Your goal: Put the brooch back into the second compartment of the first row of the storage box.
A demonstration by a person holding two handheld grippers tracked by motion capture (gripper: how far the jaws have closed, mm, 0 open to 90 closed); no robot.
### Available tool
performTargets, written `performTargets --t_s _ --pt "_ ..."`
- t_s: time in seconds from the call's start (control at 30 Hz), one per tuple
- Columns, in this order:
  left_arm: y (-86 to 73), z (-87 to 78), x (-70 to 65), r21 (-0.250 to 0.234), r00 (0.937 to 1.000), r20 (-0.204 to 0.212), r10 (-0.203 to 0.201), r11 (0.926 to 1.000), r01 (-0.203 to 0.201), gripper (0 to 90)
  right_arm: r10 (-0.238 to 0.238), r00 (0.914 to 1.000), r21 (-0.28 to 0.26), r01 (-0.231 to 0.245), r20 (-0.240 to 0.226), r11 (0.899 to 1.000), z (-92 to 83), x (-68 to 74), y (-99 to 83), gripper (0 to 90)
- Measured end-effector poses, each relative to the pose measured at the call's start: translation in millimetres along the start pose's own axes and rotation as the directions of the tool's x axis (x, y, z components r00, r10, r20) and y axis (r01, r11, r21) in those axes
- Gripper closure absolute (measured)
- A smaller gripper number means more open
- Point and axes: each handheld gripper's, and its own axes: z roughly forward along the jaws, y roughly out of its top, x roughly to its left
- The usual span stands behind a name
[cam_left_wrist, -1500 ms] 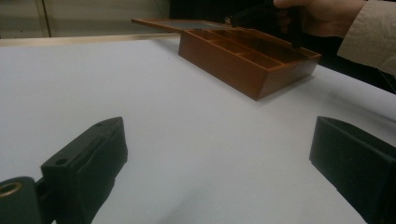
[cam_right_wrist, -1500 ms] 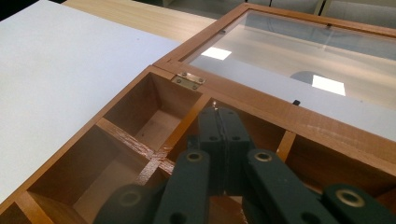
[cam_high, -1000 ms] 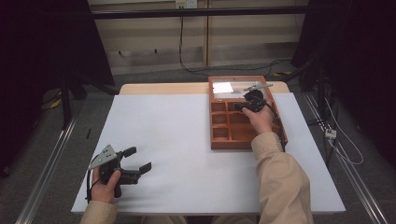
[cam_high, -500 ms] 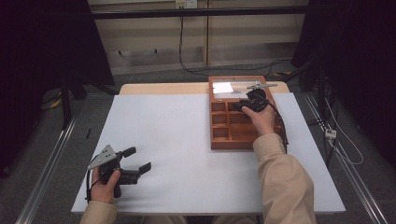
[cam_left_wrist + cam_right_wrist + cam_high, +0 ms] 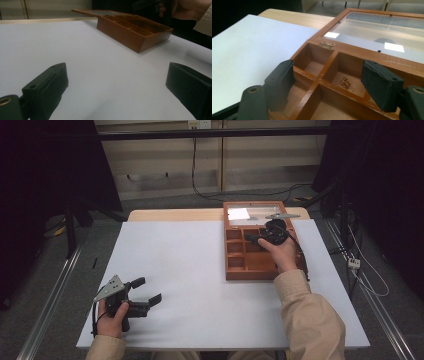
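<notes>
The right gripper (image 5: 327, 82) hovers over the wooden box (image 5: 352, 57) at the counter's (image 5: 190, 265) far right, its jaws just opened wide and holding nothing. A small gold piece (image 5: 345, 82) lies in the compartment just beyond and between them. The left gripper (image 5: 145, 292), also wide apart, rests well away near the counter's front left.

Lab: black curtains (image 5: 45, 180), floor cables (image 5: 250, 192)

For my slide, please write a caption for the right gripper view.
Right gripper, jaws just opened and empty, over a wooden compartment box holding a small gold item.
</notes>
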Motion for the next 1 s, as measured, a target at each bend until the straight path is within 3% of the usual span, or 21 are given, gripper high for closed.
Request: performTargets --t_s 0.33,0.67,1.0 --pt "0.3 0.5 0.7 -0.003 1.0 -0.005 -0.005 1.0 0.005 4.0 -0.056 0.9976 0.018 0.057 -0.039 0.998 -21.8 16.8 -10.4 20.9" --pt "0.2 0.8 0.0 0.001 1.0 -0.006 0.002 1.0 -0.002 4.0 -0.117 0.992 0.014 0.118 -0.047 0.993 -43.2 30.9 -25.2 18.8" --pt "0.3 0.7 -0.1 -0.002 1.0 -0.008 -0.001 1.0 0.001 4.0 -0.137 0.9887 0.007 0.138 -0.06 0.99 -60.5 38.9 -44.0 18.2"
